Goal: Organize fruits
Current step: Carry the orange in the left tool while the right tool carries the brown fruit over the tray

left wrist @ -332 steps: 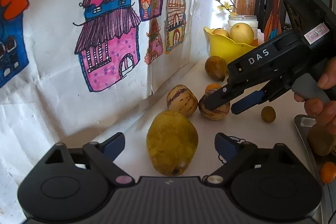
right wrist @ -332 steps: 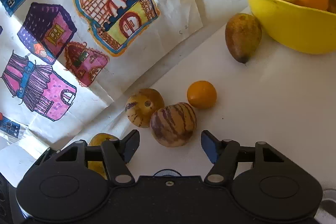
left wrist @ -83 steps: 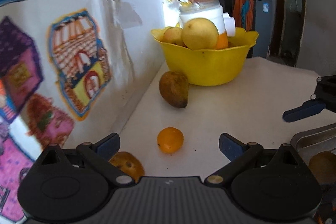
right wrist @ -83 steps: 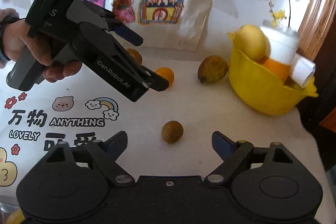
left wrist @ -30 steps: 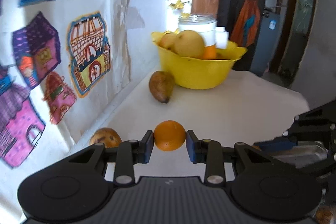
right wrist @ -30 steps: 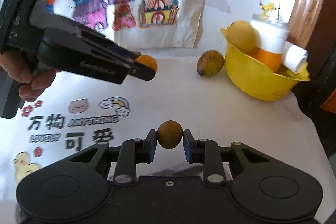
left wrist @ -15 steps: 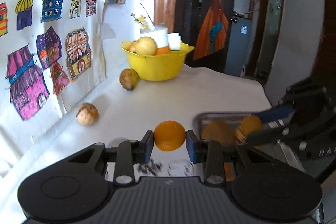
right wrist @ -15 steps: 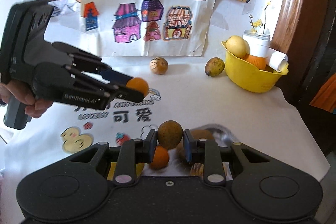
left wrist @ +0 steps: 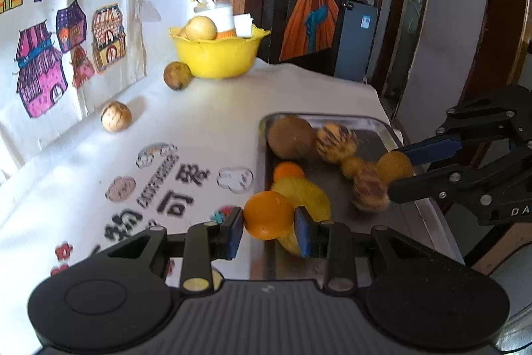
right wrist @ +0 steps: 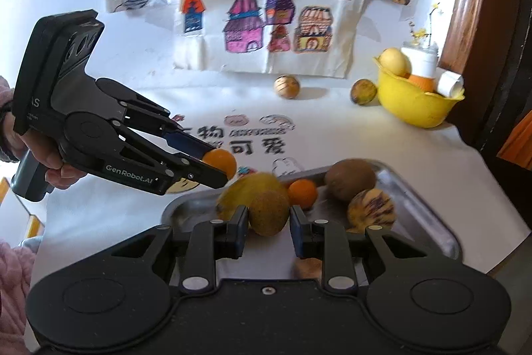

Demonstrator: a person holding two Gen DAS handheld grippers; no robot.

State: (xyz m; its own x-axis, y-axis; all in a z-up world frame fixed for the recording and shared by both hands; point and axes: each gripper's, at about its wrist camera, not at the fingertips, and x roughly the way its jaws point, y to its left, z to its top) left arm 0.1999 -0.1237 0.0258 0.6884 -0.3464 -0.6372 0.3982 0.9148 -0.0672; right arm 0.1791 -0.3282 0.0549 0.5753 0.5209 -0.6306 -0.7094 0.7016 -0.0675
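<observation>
Tablecloth [left wrist: 206, 128], white with cartoon prints, bears metal tray [left wrist: 382, 122], probably steel.

The left tongs [left wrist: 268, 225] clamp an orange [left wrist: 268, 214] above the near corner of the metal tray [left wrist: 432, 215]. The right tongs [left wrist: 397, 173] grip a brownish fruit [left wrist: 394, 167] over the tray.

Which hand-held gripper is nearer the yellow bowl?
Neither clearly. The left hand-held gripper and right hand-held gripper are both back at the metal tray, the yellow bowl across the table.

children's house drawings [right wrist: 266, 19] hang on the wall above a white printed tablecloth [left wrist: 186, 128].
</observation>
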